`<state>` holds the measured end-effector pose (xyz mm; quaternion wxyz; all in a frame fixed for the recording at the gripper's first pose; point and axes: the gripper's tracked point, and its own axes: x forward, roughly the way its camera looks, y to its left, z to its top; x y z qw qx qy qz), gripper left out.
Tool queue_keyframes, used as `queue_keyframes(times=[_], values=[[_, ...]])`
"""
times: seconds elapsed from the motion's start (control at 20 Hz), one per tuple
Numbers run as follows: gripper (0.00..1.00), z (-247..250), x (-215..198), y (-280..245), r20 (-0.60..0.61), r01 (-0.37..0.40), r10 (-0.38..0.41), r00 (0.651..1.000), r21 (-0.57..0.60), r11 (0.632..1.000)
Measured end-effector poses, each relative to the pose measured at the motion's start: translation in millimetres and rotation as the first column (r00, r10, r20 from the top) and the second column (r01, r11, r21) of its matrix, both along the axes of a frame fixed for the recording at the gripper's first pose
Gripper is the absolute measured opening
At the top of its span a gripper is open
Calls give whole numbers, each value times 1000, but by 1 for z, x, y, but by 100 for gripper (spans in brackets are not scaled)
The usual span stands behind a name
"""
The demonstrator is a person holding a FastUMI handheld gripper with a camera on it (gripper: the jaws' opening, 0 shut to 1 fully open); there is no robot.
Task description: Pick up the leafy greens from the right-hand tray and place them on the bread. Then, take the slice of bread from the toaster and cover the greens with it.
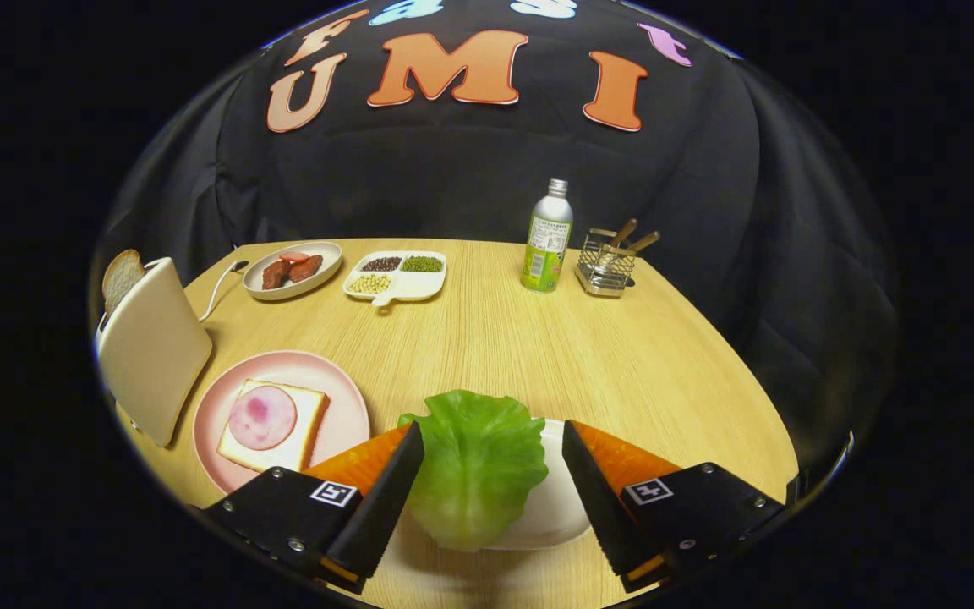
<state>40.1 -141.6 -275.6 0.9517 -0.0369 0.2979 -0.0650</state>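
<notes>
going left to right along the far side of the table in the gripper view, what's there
Toaster with a bread slice → oval plate of meat pieces → divided dish of beans → green bottle → wire utensil holder. Nearer, the open tongs straddle the lettuce leaf.

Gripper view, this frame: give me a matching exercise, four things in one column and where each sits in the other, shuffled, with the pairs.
Things:
1. leafy greens
2. bread slice with a round of ham
3. plain bread slice
4. bottle

Places:
A. in the toaster
B. beside the wire utensil holder
C. on the white tray, between the fingers of the open gripper
D. on the pink plate

Pairs: 1-C, 2-D, 3-A, 4-B
</notes>
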Motion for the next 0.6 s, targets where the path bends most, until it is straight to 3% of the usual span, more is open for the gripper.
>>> queue_keyframes(times=[0.4,0.6], values=[[92,-37,-2,1,-86,-32,33,996,19,999],[81,-44,-2,3,-101,-47,51,994,44,998]])
